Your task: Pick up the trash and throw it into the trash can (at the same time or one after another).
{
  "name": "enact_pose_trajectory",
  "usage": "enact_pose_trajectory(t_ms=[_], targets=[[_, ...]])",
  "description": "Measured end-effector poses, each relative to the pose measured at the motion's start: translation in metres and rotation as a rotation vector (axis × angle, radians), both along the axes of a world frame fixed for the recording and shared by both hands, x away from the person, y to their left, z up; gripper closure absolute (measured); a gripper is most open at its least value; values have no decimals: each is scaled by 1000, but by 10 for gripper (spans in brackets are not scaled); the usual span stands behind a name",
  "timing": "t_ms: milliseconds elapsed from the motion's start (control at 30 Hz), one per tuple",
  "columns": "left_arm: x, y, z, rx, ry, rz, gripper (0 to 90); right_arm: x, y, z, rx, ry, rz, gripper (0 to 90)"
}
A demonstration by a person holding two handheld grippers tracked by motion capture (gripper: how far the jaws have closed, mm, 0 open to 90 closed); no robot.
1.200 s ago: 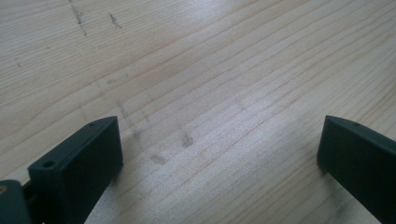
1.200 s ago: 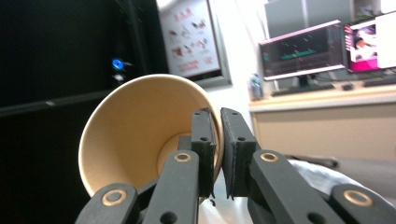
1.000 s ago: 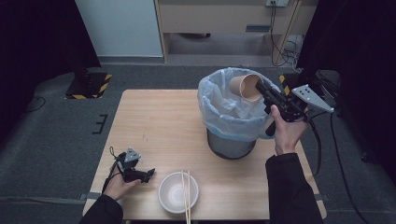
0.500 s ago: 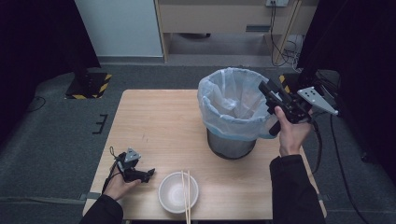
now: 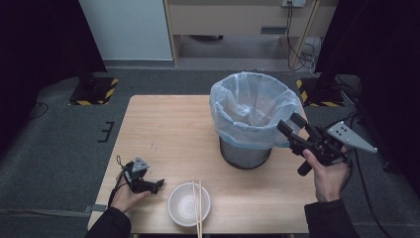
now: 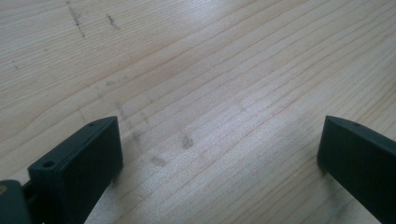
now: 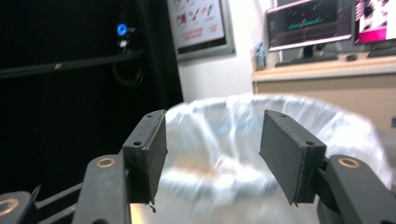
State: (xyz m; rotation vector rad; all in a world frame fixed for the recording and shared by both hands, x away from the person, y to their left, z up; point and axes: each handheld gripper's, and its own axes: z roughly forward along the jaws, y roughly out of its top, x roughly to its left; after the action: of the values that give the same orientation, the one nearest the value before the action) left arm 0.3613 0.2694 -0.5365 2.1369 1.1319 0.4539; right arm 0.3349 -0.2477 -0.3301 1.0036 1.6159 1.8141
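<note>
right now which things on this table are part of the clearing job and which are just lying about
In the job:
- lined bin, cup lying inside it
- right gripper, open and empty beside the bin's rim
- white bowl
- chopsticks across the bowl

Lying about:
- left gripper, open, resting on the table

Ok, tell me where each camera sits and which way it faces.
High view: above the table's near edge, facing forward and down; both forearms show.
Left gripper view: on the left gripper, facing bare tabletop; open fingers.
Right gripper view: on the right gripper, facing the lined bin.
The bin shows in high and right gripper views.
</note>
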Motion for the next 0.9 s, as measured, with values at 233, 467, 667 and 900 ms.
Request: enact_pose_trajectory(t_ms=[233,467,667,900], targets=[[2,1,0,1,2,-24,0,-18,2,-29,-98,73,44,380],[2,2,3,11,18,-25,33,-16,0,-69,-159,158,40,352],[2,0,7,30,45,-29,77,-3,2,-115,-275,266,18,318],[1,0,13,42,65,-10,138,4,-3,-149,-386,366,33,278]])
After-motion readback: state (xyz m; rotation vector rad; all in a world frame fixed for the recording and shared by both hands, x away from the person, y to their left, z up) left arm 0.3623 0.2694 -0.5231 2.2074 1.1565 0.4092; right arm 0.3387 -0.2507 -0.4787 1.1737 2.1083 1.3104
